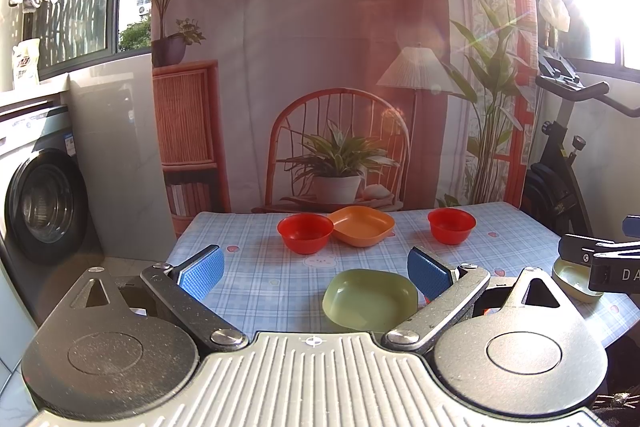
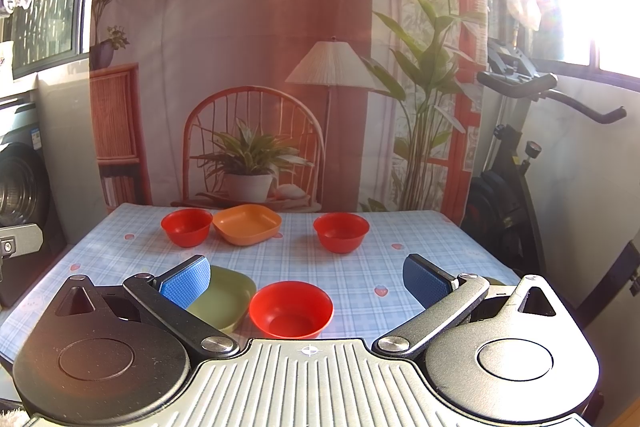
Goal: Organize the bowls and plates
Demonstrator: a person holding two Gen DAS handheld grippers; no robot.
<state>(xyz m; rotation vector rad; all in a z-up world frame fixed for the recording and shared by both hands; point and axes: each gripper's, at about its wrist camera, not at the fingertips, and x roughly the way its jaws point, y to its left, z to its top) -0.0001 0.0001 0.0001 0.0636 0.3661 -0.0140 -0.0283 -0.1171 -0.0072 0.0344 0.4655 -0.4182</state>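
while both tongs, left (image 1: 316,273) and right (image 2: 306,279), hover spread and empty, stock unsorted on tabletop (image 2: 360,275): three red bowls, nearest (image 2: 291,309); green plate (image 1: 370,299); orange plate (image 2: 247,224); next: likely grip nearest bowl's rim.

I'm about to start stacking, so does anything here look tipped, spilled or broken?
Nothing stands out. The red bowls, orange plate and green plate all sit upright and empty on the tablecloth.
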